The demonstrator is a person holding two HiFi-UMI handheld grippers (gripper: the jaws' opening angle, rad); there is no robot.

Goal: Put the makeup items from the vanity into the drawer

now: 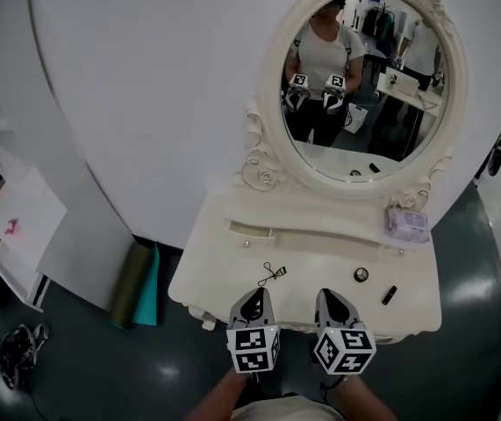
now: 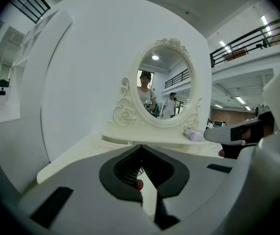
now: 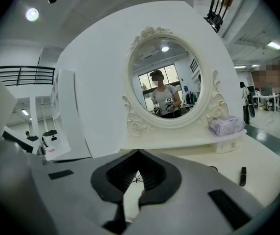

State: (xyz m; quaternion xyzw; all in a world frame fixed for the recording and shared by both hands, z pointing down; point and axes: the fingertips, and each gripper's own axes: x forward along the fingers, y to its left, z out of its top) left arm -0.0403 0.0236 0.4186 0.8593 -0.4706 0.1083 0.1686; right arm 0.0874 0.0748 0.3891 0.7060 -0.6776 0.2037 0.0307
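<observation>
Approach stage: left gripper [image 1: 254, 295] and right gripper [image 1: 331, 295] hang at the front edge of the vanity [image 1: 215, 268], jaws together and empty; curler [image 1: 273, 274], jar [image 1: 361, 274] and lipstick [image 1: 390, 295] lie on top (no drawer shows open), so the next move likely calls for opening the drawer first.
</observation>
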